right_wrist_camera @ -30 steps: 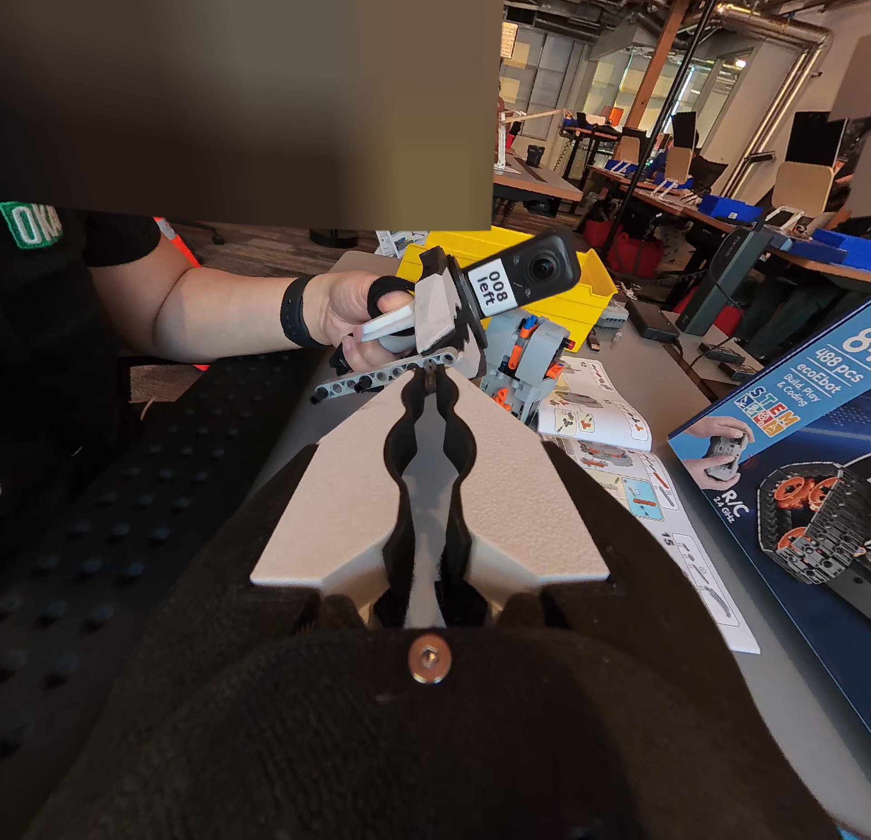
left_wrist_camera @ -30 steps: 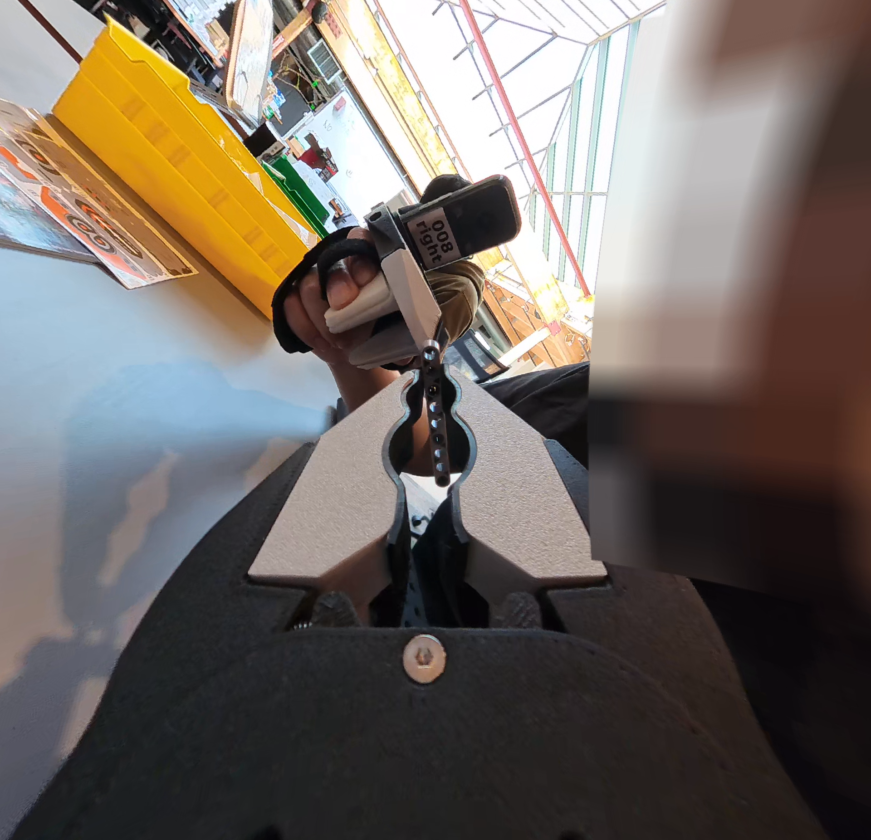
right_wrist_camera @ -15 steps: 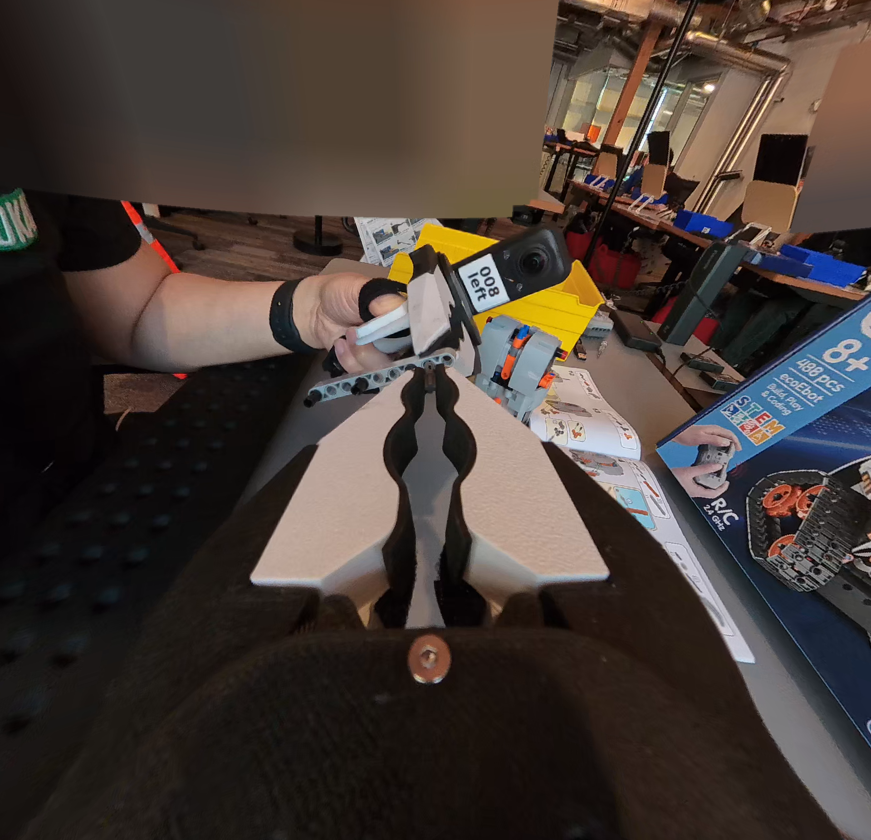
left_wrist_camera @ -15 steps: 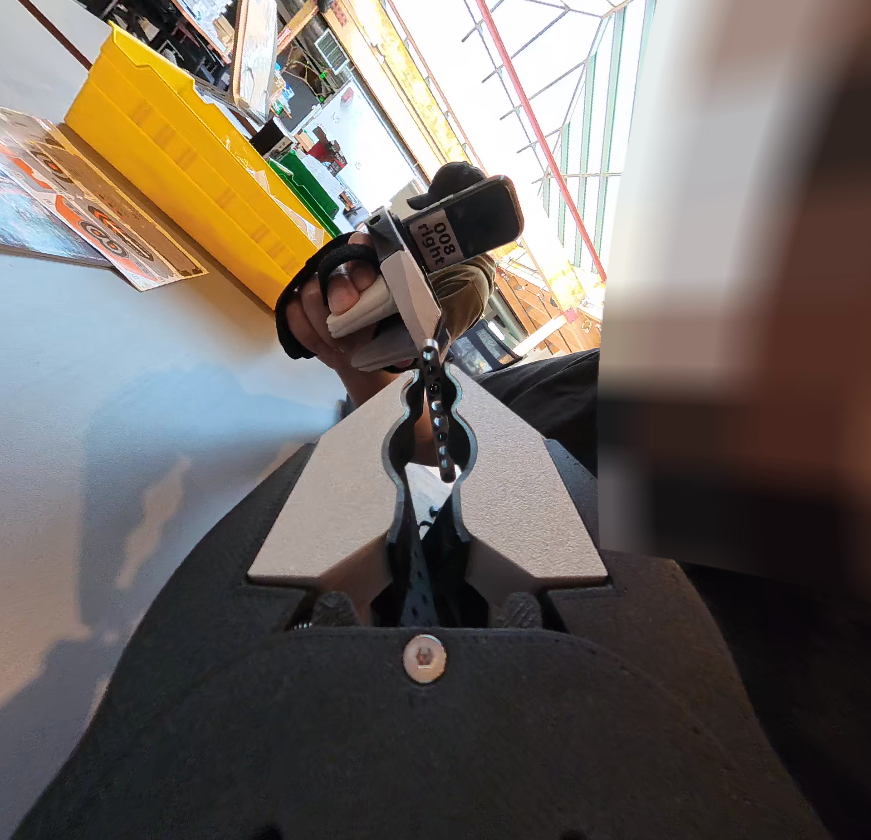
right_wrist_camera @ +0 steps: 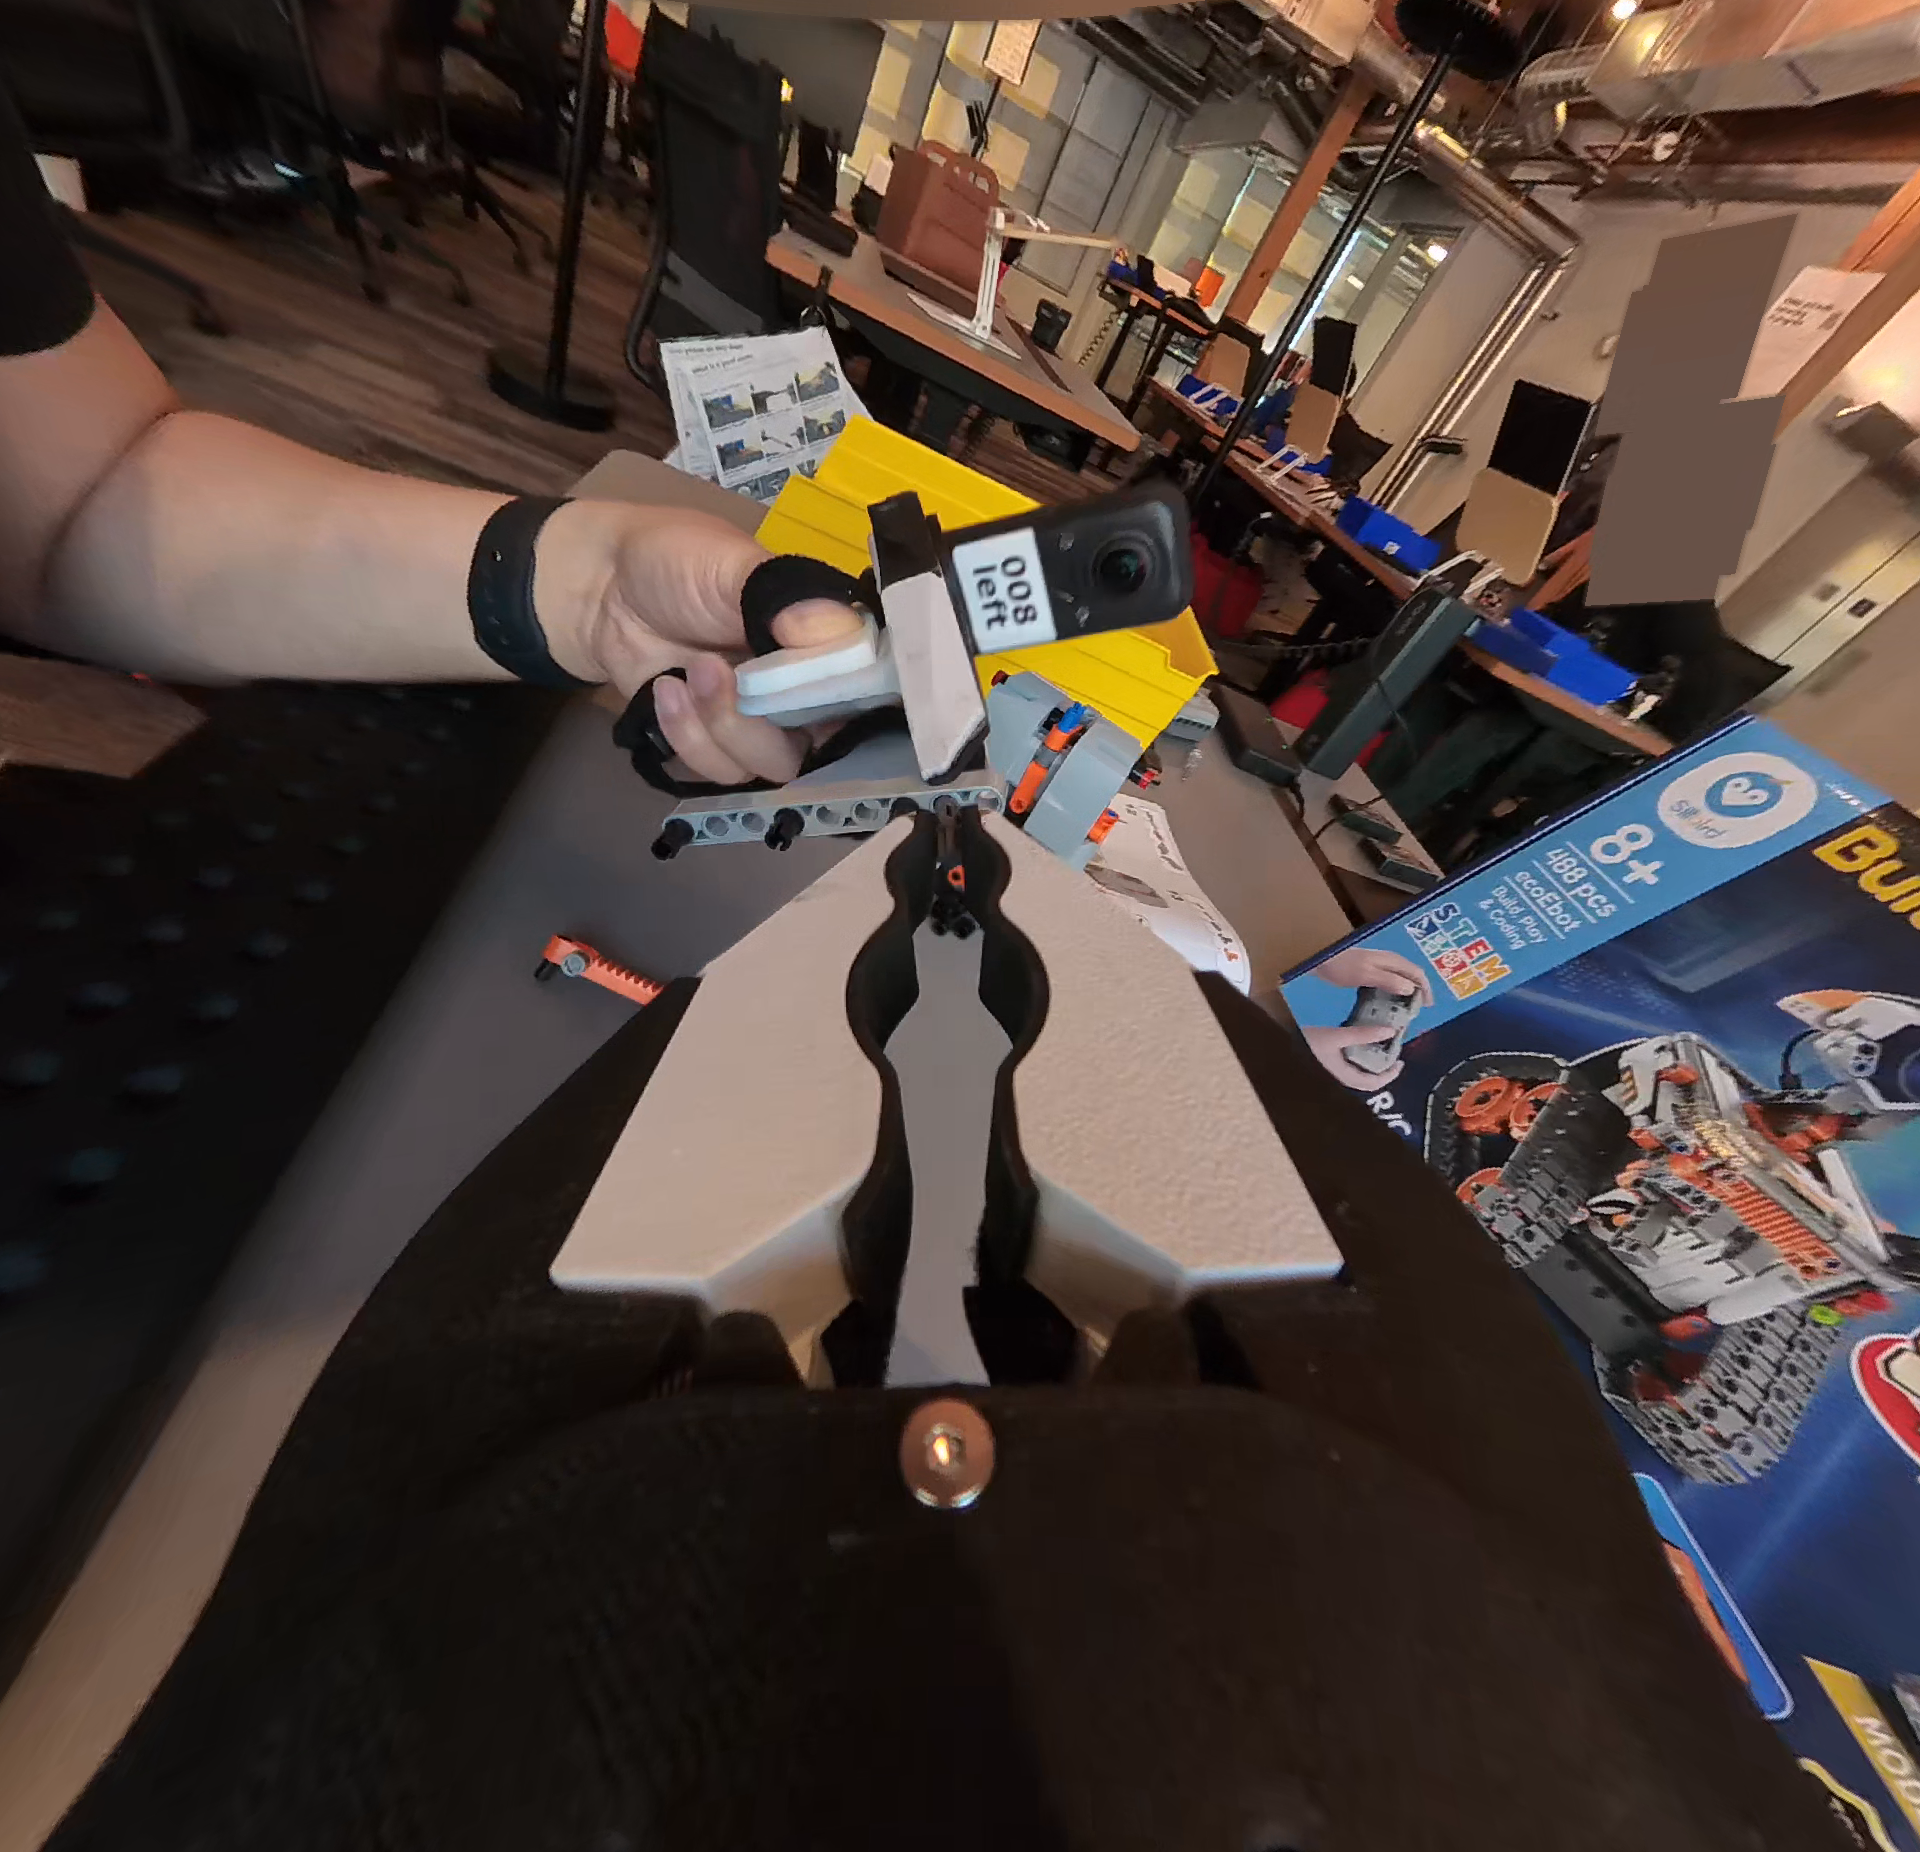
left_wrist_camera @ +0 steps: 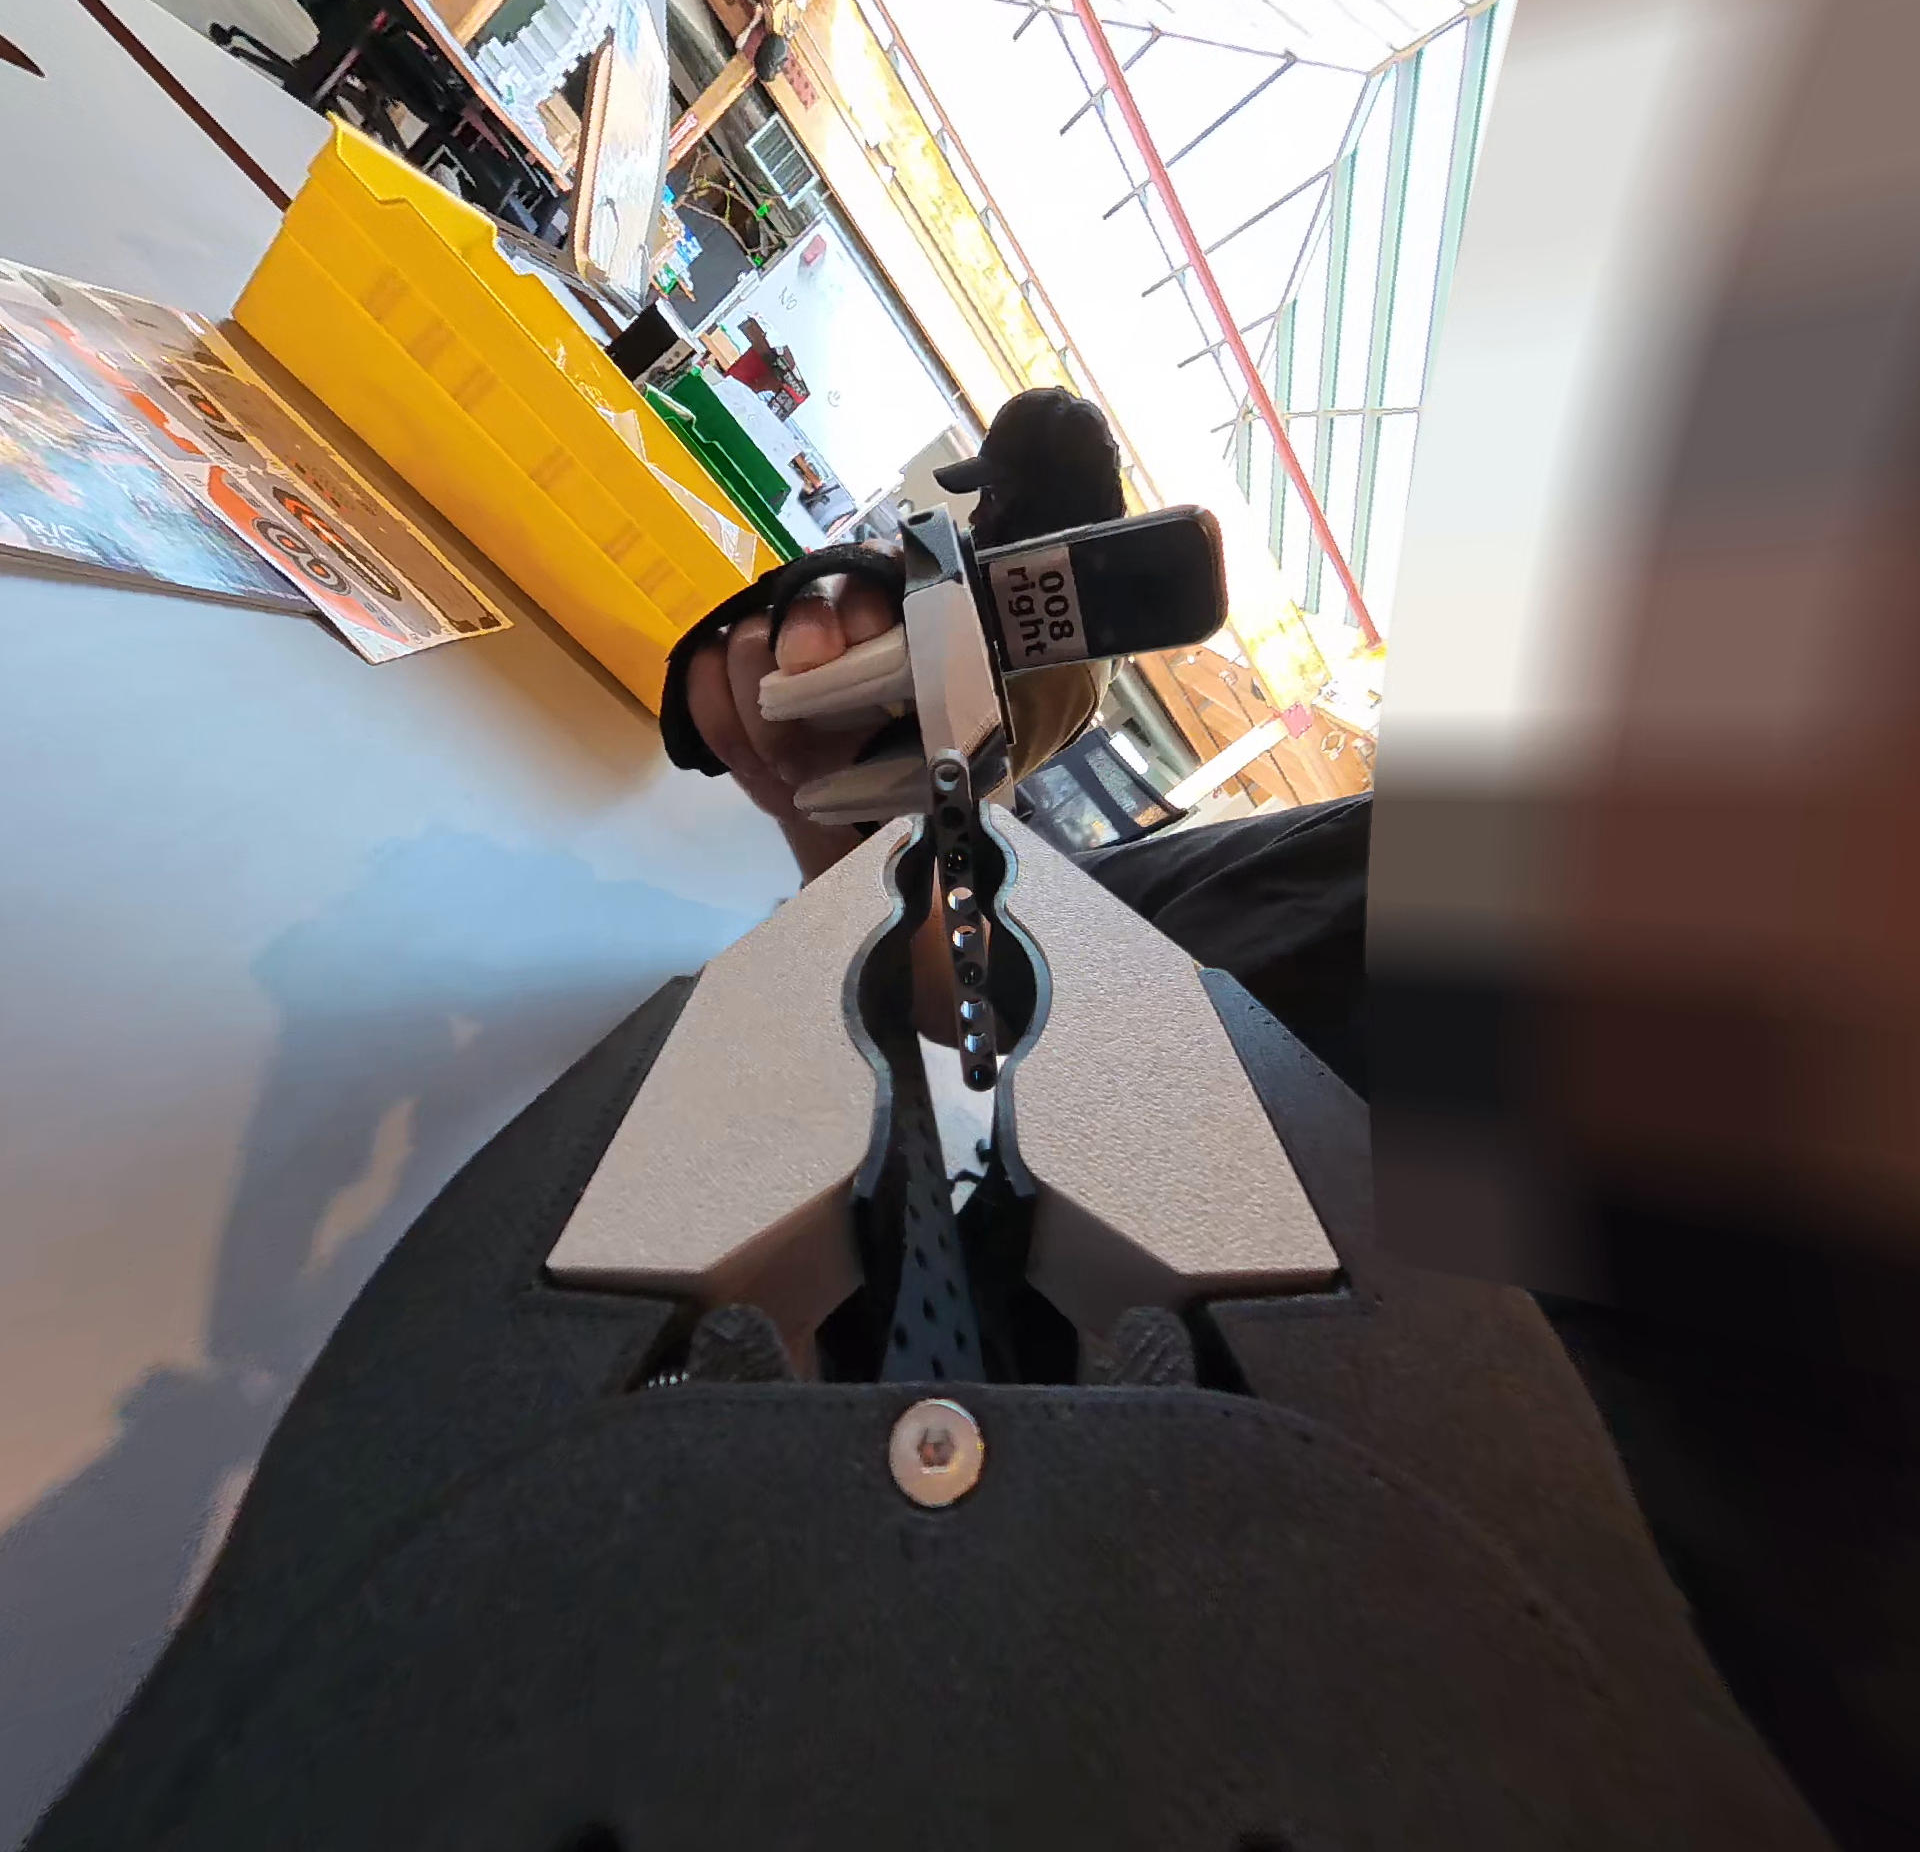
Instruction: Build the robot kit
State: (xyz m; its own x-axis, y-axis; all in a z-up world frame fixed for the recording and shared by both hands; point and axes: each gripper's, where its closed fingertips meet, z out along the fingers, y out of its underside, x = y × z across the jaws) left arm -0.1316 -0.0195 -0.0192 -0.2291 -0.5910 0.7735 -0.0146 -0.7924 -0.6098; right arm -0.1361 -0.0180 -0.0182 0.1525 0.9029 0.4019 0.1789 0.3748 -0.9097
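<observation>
My left gripper (left_wrist_camera: 951,831) is shut on a long grey beam with holes (left_wrist_camera: 964,955), which runs back between its jaws. In the right wrist view the same beam (right_wrist_camera: 831,815) lies nearly level, with black pins in it, and is held at its right end by the left gripper (right_wrist_camera: 940,763). My right gripper (right_wrist_camera: 948,828) is shut on a small black and orange connector (right_wrist_camera: 951,883), and its tips touch the beam. In the left wrist view the right gripper (left_wrist_camera: 951,753) meets the far end of the beam. Both are held above the grey table (right_wrist_camera: 582,867).
A grey and orange motor block (right_wrist_camera: 1070,774) stands just behind the beam. A small orange part (right_wrist_camera: 597,966) lies on the table to the left. A yellow bin (right_wrist_camera: 1122,659), an open booklet (right_wrist_camera: 1174,877) and a blue kit box (right_wrist_camera: 1610,1023) are to the right. A black studded mat (right_wrist_camera: 208,919) is on the left. The grippers are tip to tip, or close to it.
The right wrist view has tilted down and moved closer to the beam, and the orange part on the table has come into view. Both grippers stay shut and together at the beam.
</observation>
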